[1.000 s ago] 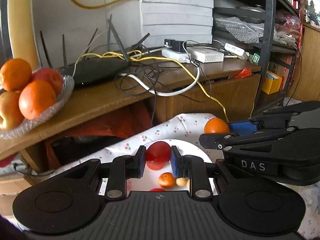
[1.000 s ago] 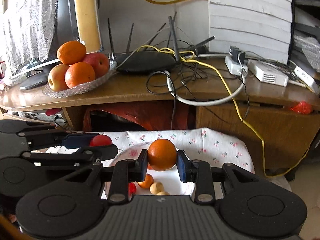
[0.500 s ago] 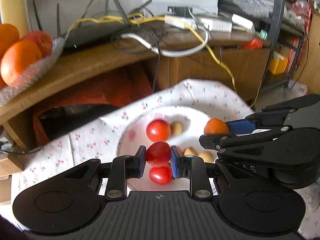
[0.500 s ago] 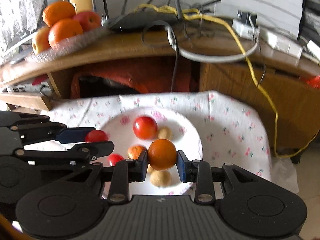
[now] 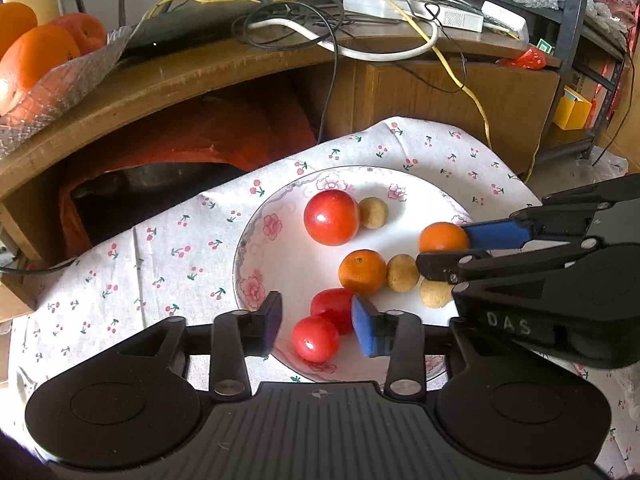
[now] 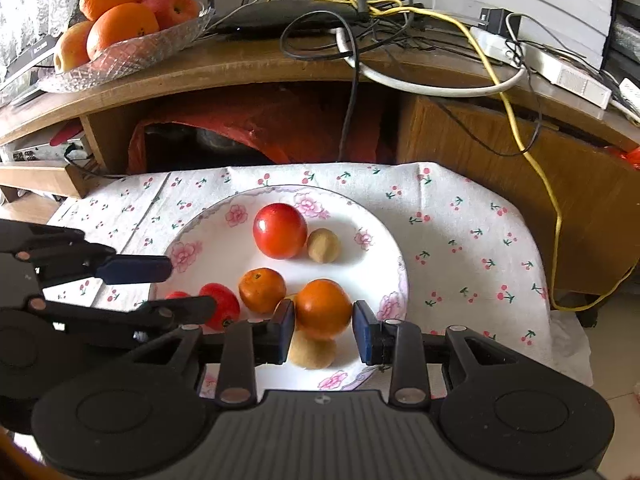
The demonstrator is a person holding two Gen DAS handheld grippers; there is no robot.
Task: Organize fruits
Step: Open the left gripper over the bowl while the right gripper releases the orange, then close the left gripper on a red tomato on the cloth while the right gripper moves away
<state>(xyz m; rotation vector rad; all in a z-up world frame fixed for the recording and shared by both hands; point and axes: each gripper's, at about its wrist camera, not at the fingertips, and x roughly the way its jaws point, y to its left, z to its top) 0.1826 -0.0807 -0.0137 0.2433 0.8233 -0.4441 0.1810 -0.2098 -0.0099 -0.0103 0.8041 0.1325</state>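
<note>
The orange (image 6: pixel 323 308) sits on the plate (image 6: pixel 390 256) between the pads of my right tool (image 6: pixel 323 330), which stands narrowly parted with slim gaps either side. My left tool (image 5: pixel 316 322) gapes wide over two tomatoes (image 5: pixel 316 338), clear of both.

Bright daylight glares off the white plate (image 5: pixel 280 280); fisheye bending and dark vignetting at edges.

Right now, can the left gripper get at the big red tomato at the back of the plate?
Probably yes. The left gripper is open over the plate, with two small tomatoes beneath it. The big red tomato sits straight ahead, only a small brown fruit touching its side.
</note>
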